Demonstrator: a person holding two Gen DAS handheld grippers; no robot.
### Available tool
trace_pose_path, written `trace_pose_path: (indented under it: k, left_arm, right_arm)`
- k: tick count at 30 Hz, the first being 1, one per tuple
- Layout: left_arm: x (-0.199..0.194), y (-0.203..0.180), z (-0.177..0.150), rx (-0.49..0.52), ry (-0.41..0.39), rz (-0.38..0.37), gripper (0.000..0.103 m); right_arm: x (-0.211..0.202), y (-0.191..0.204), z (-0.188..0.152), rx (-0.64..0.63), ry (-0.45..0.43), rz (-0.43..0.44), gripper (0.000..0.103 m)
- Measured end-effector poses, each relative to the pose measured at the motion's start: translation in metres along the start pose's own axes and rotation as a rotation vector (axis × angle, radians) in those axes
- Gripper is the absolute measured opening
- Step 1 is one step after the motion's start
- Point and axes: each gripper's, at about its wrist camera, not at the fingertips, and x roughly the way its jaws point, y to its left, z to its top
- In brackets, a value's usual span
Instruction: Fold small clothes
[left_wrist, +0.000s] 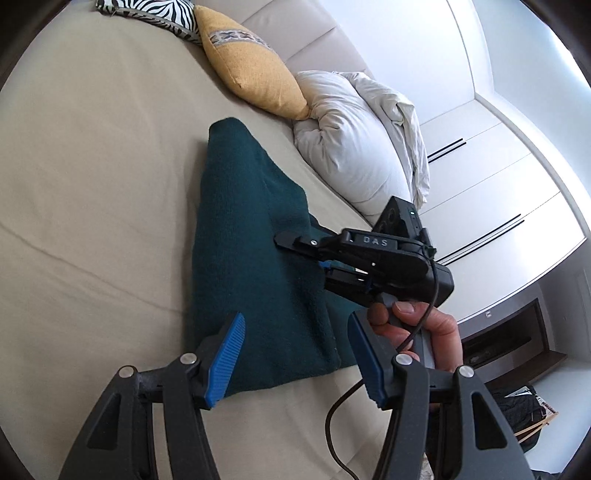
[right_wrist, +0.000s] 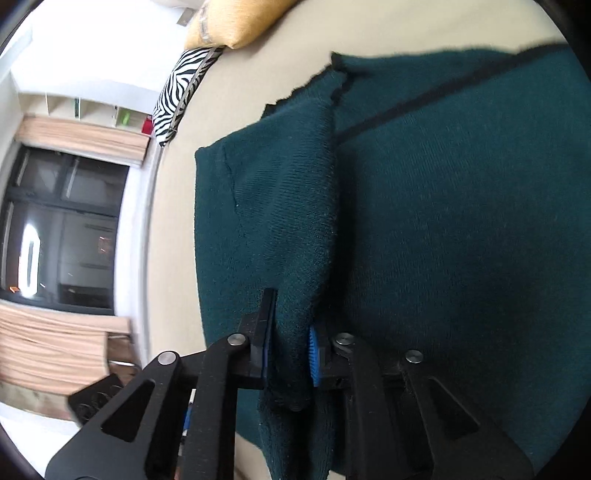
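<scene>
teal knit sweater (right_wrist: 443, 221) fold pinched in my right tool (right_wrist: 290, 347); left tool (left_wrist: 295, 354) wide, empty. i'd carry it across flat on the beige bed sheet (left_wrist: 92, 184), edges matched.

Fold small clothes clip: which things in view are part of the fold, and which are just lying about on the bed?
In the job:
- green knit garment
- right gripper, shut on a fold of it
- left gripper, open

Lying about:
- yellow cushion
- zebra-print cushion
- white duvet
</scene>
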Motion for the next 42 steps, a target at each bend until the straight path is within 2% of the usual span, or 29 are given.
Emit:
trace_pose_path:
  k: [5, 11, 19, 27, 32, 35, 38, 42]
  left_arm:
    - [0.006, -0.013, 0.01, 0.051, 0.0, 0.053, 0.062]
    - [0.033, -0.04, 0.02, 0.153, 0.034, 0.095, 0.065]
    - [0.09, -0.066, 0.031, 0.275, 0.108, 0.164, 0.071]
    - [0.12, -0.087, 0.031, 0.349, 0.133, 0.204, 0.071]
    - [0.123, -0.091, 0.038, 0.351, 0.096, 0.218, 0.071]
    - [0.128, -0.098, 0.047, 0.372, 0.077, 0.221, 0.071]
    - [0.141, -0.108, 0.053, 0.411, 0.066, 0.224, 0.071]
    - [0.164, -0.113, 0.055, 0.442, 0.079, 0.244, 0.071]
  right_arm:
    - [-0.031, 0.005, 0.003, -0.067, -0.038, -0.044, 0.011]
    - [-0.089, -0.036, 0.008, -0.038, -0.105, -0.083, 0.011]
    - [-0.134, -0.09, 0.007, 0.021, -0.158, -0.135, 0.011]
    - [-0.153, -0.11, -0.005, 0.022, -0.167, -0.123, 0.011]
    - [-0.141, -0.117, 0.002, 0.015, -0.164, -0.115, 0.011]
    - [-0.148, -0.122, 0.005, 0.008, -0.169, -0.121, 0.011]
    - [-0.15, -0.121, 0.017, 0.022, -0.179, -0.127, 0.011]
    - [-0.158, -0.13, 0.012, 0.061, -0.193, -0.106, 0.011]
